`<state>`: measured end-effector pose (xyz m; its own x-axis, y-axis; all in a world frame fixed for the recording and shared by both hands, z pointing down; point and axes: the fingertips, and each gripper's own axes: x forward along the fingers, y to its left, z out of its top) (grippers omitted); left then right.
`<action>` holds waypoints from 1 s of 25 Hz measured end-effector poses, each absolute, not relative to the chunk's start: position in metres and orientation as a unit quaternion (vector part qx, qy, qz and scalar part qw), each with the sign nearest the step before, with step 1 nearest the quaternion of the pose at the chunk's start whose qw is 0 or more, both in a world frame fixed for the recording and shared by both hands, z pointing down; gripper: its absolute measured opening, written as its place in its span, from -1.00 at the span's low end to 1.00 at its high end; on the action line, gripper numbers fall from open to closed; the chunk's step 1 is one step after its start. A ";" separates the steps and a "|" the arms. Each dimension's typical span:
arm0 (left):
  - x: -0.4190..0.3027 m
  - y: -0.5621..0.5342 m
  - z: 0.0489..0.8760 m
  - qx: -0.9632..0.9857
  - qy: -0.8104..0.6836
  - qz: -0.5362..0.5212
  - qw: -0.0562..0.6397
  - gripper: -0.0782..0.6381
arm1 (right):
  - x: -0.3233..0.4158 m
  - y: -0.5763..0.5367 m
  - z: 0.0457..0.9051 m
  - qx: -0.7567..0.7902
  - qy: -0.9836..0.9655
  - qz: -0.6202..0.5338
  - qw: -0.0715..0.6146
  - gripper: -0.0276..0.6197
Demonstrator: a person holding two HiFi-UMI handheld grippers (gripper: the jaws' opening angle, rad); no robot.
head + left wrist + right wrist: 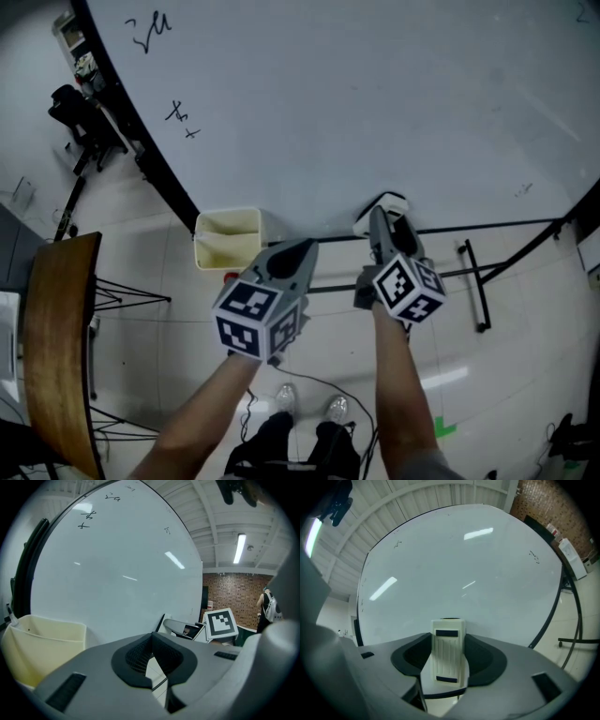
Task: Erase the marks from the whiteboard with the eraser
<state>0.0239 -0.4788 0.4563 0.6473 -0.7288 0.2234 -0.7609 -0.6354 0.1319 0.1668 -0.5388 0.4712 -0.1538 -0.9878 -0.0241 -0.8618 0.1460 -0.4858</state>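
Whiteboard [375,94] face open; cream bin [228,239] blocks bottom edge by left claw [296,249].

Grey left gripper [302,247], right gripper [383,221]; black-white marker cubes [255,315]; dark trousers [281,448]; pale shoes [285,398]

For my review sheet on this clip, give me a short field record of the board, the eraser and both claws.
whiteboard: mostly clean
black marks: upper left, not yet erased; a faint one at far right
eraser: white, near the board's lower edge; contact unclear
right claw: shut on eraser
left claw: shut, empty, beside cream bin
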 end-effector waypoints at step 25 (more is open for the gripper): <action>0.023 -0.462 0.388 0.921 -0.376 0.044 0.087 -0.77 | 0.179 -0.473 0.357 -0.620 0.772 -0.087 0.114 -0.21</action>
<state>0.0232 -0.4625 0.3881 0.7132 -0.6855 0.1467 -0.7008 -0.7017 0.1282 0.1786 -0.4730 0.3575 -0.2060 -0.9762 -0.0685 -0.9365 0.2169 -0.2757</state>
